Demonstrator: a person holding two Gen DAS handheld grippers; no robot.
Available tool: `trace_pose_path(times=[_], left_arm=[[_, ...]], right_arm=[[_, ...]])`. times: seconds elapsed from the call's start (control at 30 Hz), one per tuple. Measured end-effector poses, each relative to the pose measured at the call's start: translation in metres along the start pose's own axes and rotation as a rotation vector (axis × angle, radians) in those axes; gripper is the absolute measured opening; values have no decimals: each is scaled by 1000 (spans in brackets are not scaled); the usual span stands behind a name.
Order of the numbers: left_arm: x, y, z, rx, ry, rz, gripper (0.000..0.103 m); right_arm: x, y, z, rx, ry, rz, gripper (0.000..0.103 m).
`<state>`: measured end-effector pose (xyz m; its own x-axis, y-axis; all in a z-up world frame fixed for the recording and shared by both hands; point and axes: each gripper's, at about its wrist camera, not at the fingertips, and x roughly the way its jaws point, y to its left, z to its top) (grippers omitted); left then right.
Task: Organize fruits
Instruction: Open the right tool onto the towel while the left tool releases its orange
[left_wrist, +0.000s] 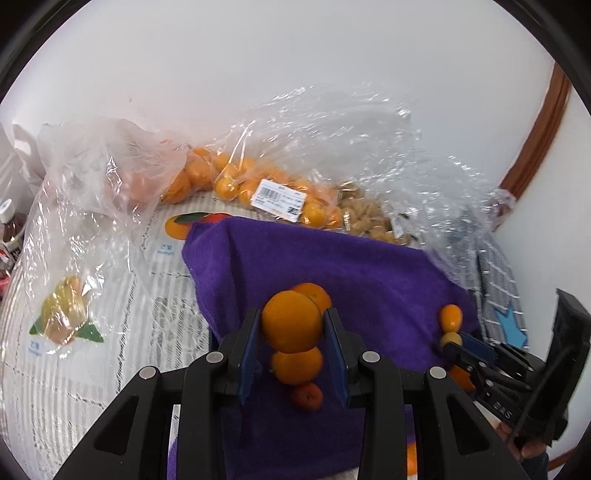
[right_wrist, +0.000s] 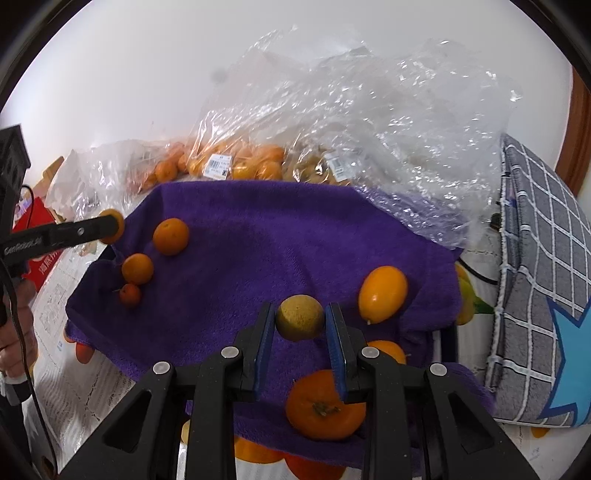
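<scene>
Fruits: several laid on purple cloth (right_wrist: 258, 240); bags (right_wrist: 236, 162) at top still full.
Left gripper (left_wrist: 291, 325): jaws clamp orange (left_wrist: 291, 321).
Right gripper (right_wrist: 300, 321): jaws clamp yellowish fruit (right_wrist: 300, 317).

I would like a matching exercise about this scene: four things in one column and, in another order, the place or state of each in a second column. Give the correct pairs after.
Things:
1. orange
2. yellow-green fruit
3. persimmon
4. barcode label

Places or states:
A. on a clear bag of small oranges at the back
B. between the fingers of the right gripper
C. lying on the purple towel, calyx up
D. between the fingers of the left gripper

Pairs: 1-D, 2-B, 3-C, 4-A
</scene>
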<state>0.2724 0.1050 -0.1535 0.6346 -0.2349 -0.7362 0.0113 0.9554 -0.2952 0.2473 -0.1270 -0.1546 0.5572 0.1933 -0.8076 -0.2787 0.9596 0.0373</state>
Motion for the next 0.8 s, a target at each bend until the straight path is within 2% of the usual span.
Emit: trace_pose_path(times=[0.1,0.23,0.4,0.8], left_arm=[[9,1,2,10,14,31,32],[21,7,2,-18,53,20,32],[32,5,-1,-5,79,49,32],[46,6,-3,9,98,76,33]], right_arm=[[5,5,1,-15,9,-3,28],[11,7,2,-28,24,-10,28],[17,7,0,-35,41,-17,28],[23,7,-2,-46,61,-35,28]])
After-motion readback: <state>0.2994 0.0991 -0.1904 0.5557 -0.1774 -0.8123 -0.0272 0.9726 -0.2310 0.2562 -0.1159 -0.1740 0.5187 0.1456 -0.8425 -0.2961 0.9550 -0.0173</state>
